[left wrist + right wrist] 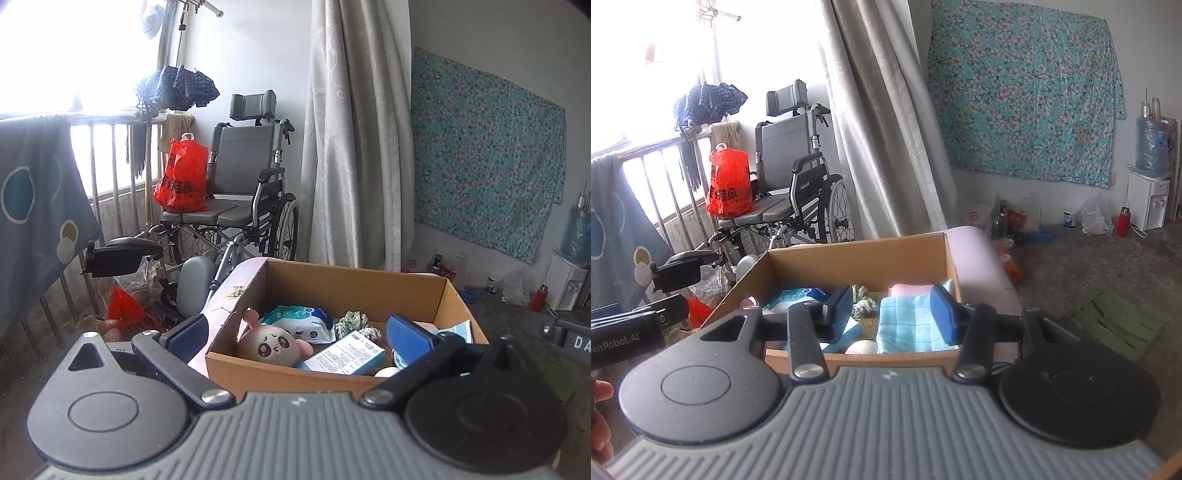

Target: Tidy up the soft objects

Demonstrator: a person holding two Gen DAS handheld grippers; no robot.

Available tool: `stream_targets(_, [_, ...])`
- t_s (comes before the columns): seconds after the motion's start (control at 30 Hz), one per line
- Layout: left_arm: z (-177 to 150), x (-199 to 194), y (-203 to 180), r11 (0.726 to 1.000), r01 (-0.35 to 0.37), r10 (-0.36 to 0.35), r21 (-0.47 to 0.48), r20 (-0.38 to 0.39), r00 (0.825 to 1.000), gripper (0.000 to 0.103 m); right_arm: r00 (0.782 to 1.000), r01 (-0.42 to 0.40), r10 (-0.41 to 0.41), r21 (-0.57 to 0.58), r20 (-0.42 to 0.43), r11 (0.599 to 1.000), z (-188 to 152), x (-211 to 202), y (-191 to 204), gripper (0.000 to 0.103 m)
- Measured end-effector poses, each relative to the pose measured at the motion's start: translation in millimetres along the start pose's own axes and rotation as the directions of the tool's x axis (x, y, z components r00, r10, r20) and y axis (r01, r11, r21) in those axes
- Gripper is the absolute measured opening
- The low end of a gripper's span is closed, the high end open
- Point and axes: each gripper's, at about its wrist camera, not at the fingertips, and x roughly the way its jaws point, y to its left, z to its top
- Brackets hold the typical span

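An open cardboard box (332, 284) (857, 258) sits on a pink padded surface (979, 254). Inside lie a round pink plush toy (271, 343), a wet-wipes pack (303, 321) (792, 297), a green scrunchie (356, 321) (864, 304), a blue-and-white carton (347, 352), a folded blue towel (905, 325) and a pink cloth (908, 290). My left gripper (299, 334) hovers at the box's near edge, wide open and holding nothing. Over the near side of the box, my right gripper (892, 312) is open, with the towel lying below and beyond its blue pads (943, 314), untouched.
A wheelchair (240, 192) with a red plastic bag (183, 177) stands behind the box by a railing. A curtain (354, 129) hangs beside it. Bottles, a water dispenser (1148, 199) and a green crate (1115, 325) occupy the floor to the right. A hand (600, 406) shows at the lower left.
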Motion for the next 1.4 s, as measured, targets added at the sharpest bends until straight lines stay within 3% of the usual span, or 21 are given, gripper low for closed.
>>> stream_targets(0.33, [-5,-7,-21,0.996,-0.01,0.012,0.085,-0.026,1.0,0.103,1.0,0.015,-0.014,0.043,-0.023,0.999,-9,-2,-10,0.05])
stream_targets(0.53, [-8,-8,-29,0.989,-0.062,0.066,0.131,-0.028,0.997,0.103,0.998,0.043,-0.041,0.06,-0.04,0.997,-8,-2,-13,0.055])
stream_targets(0.77, [-5,-6,-24,0.996,-0.031,0.038,0.085,-0.073,0.997,0.103,0.998,0.05,-0.047,0.056,-0.038,0.997,-10,-1,-13,0.058])
stream_targets(0.9, [-3,-11,-27,0.99,-0.077,0.083,0.115,-0.047,0.995,0.103,0.996,0.077,-0.076,0.038,-0.046,0.996,-11,2,-12,0.059])
stream_targets(1.2, [-2,-15,-28,0.994,-0.03,0.036,0.105,-0.057,0.998,0.103,0.995,0.094,-0.092,0.03,-0.044,0.995,-14,4,-10,0.061])
stream_targets(1.4, [-3,-19,-30,0.991,-0.05,0.055,0.122,-0.032,0.998,0.103,0.996,0.082,-0.081,0.019,-0.049,0.996,-15,3,-6,0.062])
